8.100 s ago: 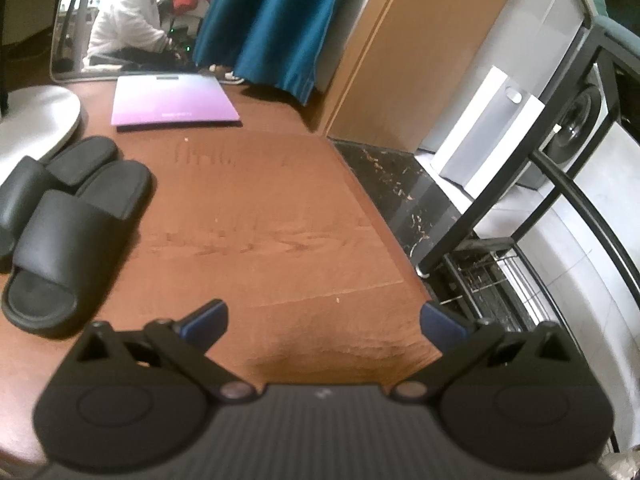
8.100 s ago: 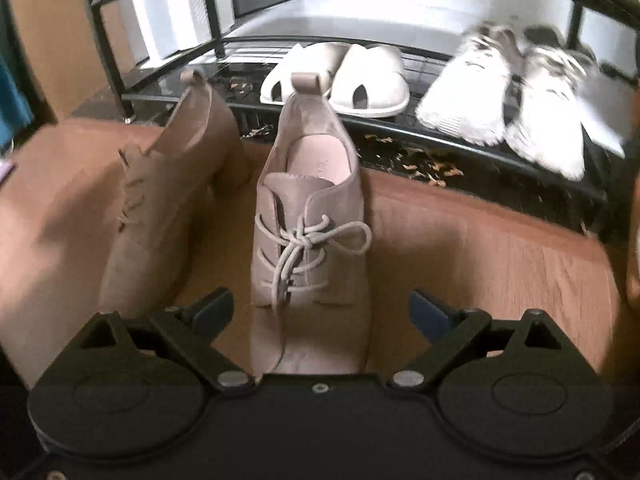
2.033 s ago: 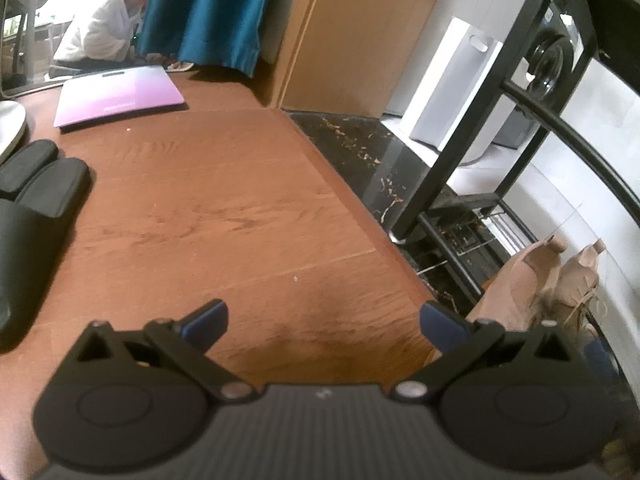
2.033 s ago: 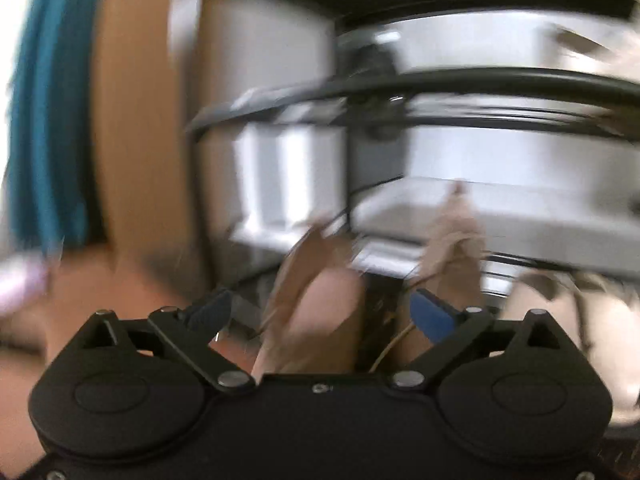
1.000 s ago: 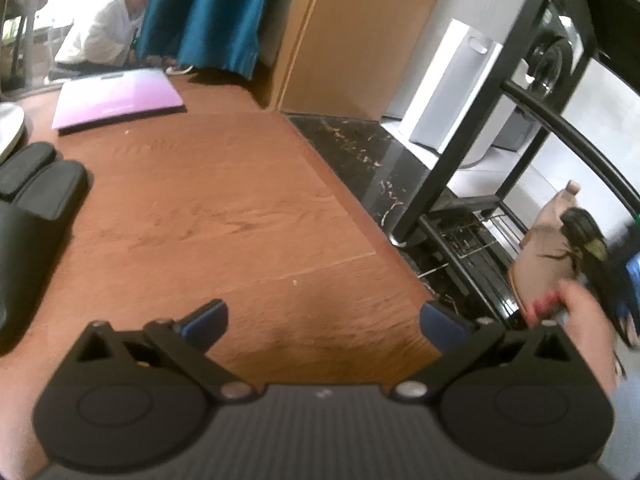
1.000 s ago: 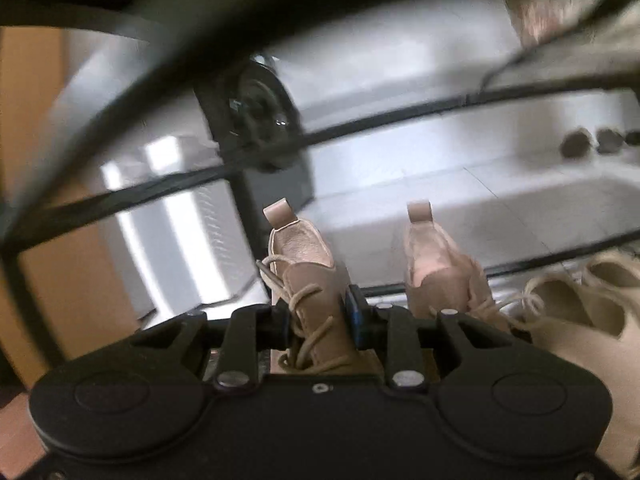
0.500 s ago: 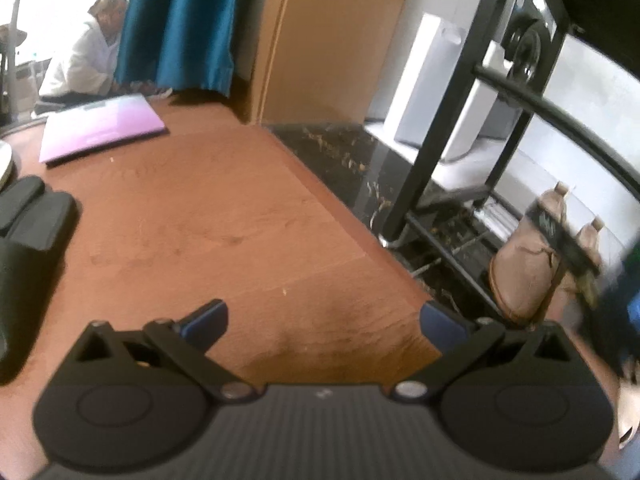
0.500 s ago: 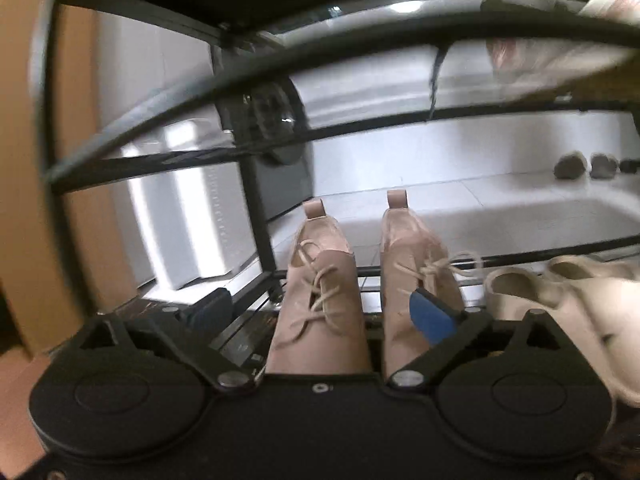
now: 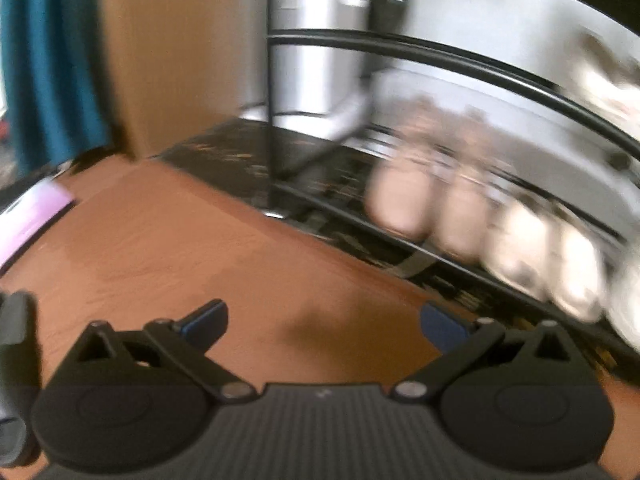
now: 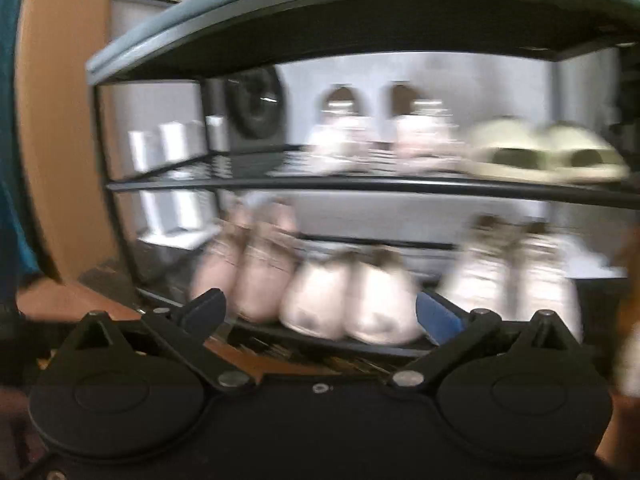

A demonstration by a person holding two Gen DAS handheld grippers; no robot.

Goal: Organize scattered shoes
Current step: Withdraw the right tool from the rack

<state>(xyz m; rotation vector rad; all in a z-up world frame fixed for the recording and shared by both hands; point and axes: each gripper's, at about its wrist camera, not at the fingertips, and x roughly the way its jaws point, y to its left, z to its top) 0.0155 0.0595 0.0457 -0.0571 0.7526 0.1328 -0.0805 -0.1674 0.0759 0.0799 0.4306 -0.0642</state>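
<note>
Both grippers are hanging empty in front of me. I am holding the right gripper [image 10: 320, 312] with its fingers spread wide and nothing between them, facing the black shoe rack [image 10: 360, 188] from the front. I am holding the left gripper [image 9: 323, 322] the same way, fingers spread apart, over the brown wood floor [image 9: 168, 248].

Both views are blurring, so I am reporting fine detail only where it reads.

I am seeing the tan lace-up shoes [image 10: 248, 268] standing side by side at the left end of the rack's bottom shelf, toes toward me. Just beside them, to the right, a pair of pale slippers [image 10: 352, 300] is sitting on the same shelf, and a pair of white sneakers [image 10: 516, 276] is sitting further right. On the shelf above, another pale pair [image 10: 380, 140] is standing left of a pair of cream clogs [image 10: 548, 156].

From the left wrist view I am seeing the tan shoes [image 9: 428, 204] again on the bottom shelf, near the rack's black corner post [image 9: 272, 120], with pale shoes [image 9: 548, 256] to their right. A strip of dark speckled stone floor [image 9: 224, 156] is lying between the wood and the rack. A teal curtain [image 9: 44, 60] is hanging at far left beside a wooden panel [image 9: 176, 48], and a purple flat object [image 9: 32, 220] is lying on the floor at the left edge.
</note>
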